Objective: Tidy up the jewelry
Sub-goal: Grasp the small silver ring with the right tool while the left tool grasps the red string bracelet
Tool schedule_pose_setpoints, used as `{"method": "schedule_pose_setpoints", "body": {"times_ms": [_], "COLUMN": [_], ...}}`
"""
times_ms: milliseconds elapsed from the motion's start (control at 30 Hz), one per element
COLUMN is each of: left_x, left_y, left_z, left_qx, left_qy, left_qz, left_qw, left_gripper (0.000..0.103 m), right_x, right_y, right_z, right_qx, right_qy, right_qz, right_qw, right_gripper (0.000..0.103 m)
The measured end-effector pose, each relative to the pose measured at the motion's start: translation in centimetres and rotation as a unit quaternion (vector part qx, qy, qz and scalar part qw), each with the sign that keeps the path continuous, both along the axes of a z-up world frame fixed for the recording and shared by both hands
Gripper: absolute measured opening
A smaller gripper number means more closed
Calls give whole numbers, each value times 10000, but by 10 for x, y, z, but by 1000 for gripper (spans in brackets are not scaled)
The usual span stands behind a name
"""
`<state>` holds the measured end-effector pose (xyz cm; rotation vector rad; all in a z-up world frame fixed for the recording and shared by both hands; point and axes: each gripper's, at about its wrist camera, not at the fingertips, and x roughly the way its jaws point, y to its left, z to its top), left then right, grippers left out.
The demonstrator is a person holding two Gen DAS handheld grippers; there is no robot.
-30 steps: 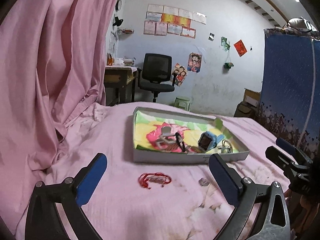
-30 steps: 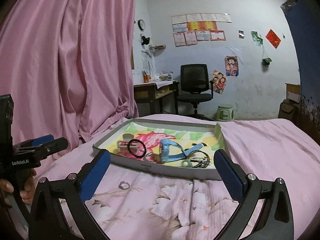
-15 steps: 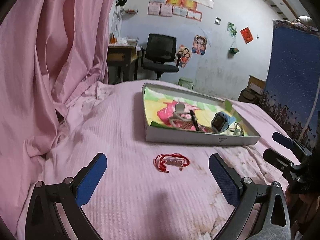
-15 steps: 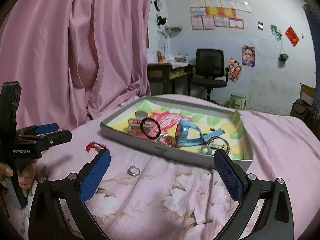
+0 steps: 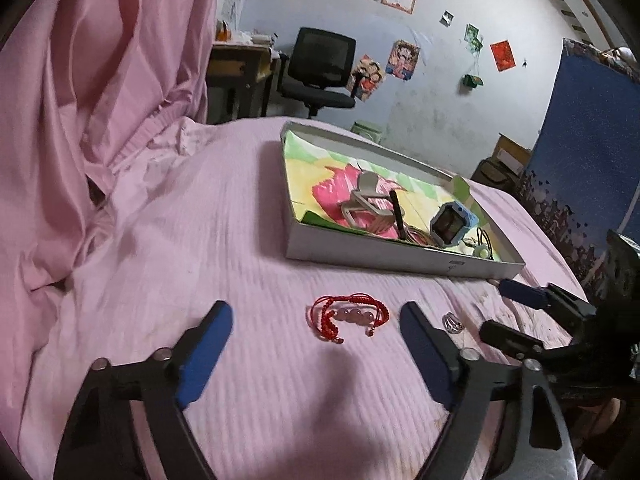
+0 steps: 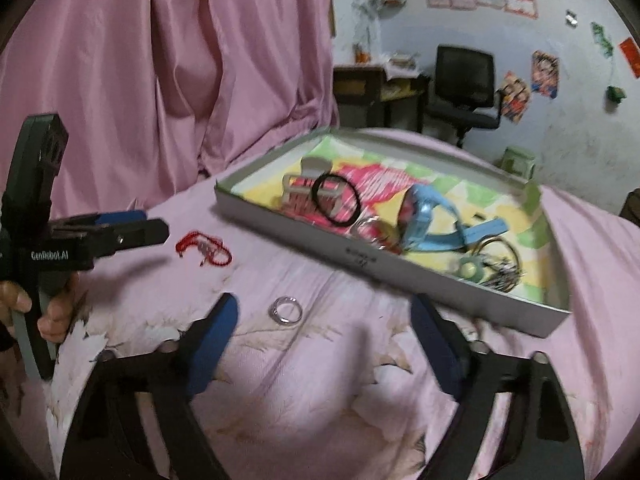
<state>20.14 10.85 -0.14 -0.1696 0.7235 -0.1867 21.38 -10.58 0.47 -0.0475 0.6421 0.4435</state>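
Note:
A red cord bracelet with pale beads lies on the pink bedsheet, between and just ahead of my open left gripper; it also shows in the right wrist view. A silver ring lies on the sheet between the fingers of my open right gripper; the left wrist view shows it too. A shallow grey box holds a blue watch, a hair clip, a black hair tie and other pieces. Both grippers are empty.
Pink curtain hangs along the left of the bed. A blue patterned panel stands at the right. A desk and black office chair stand behind the bed. The box lies ahead of both grippers.
Both grippers have moved down and forward toward the sheet. The bracelet now sits between the left fingers and the ring between the right fingers. Nothing was grasped.

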Motion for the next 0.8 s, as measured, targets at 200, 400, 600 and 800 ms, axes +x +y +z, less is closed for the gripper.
{"method": "schedule_pose_setpoints", "body": {"times_ms": [200, 400, 600, 800], "left_x": [14, 20, 24, 28], "left_y": [-5, -11, -15, -15], "left_z": [-7, -9, -12, -18], "left_qx": [-49, -1, 98, 106], "left_qy": [247, 320, 408, 522], "left_qz": [-229, -336, -425, -436], "left_qw": [9994, 9989, 9982, 9976], "left_gripper": [57, 44, 38, 37], "right_x": [10, 17, 22, 24], "right_y": [17, 28, 31, 34], "right_z": [-9, -15, -14, -18], "right_qx": [-207, -324, -350, -338], "right_qy": [243, 464, 523, 564], "right_qz": [417, 657, 727, 795], "right_qw": [9986, 9962, 9954, 9947], "right_gripper": [53, 42, 36, 28]}}
